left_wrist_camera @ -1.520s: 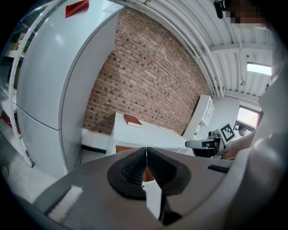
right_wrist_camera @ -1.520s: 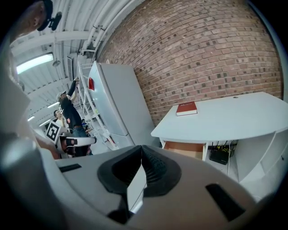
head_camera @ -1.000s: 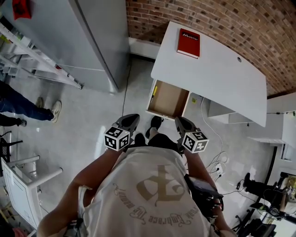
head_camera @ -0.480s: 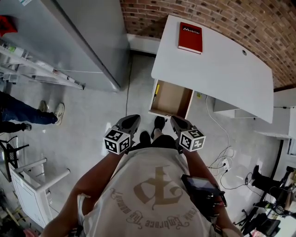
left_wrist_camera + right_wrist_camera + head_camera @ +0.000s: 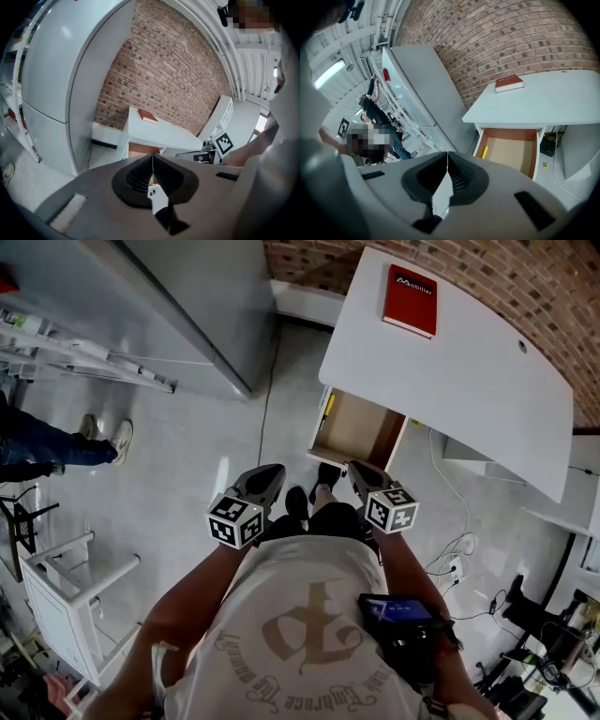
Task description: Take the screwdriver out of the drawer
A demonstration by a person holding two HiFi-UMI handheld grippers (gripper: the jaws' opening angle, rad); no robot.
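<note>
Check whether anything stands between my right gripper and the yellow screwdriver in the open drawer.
Nothing visible does. The drawer stands open, the yellow screwdriver lies uncovered along its left wall, and only open space separates it from the right gripper, whose jaws are shut.

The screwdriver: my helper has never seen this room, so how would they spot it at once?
Find the white desk against the brick wall, a red book on top. Its open drawer shows a bare brown bottom. The screwdriver lies along the drawer's left wall, the only yellow thing inside.
</note>
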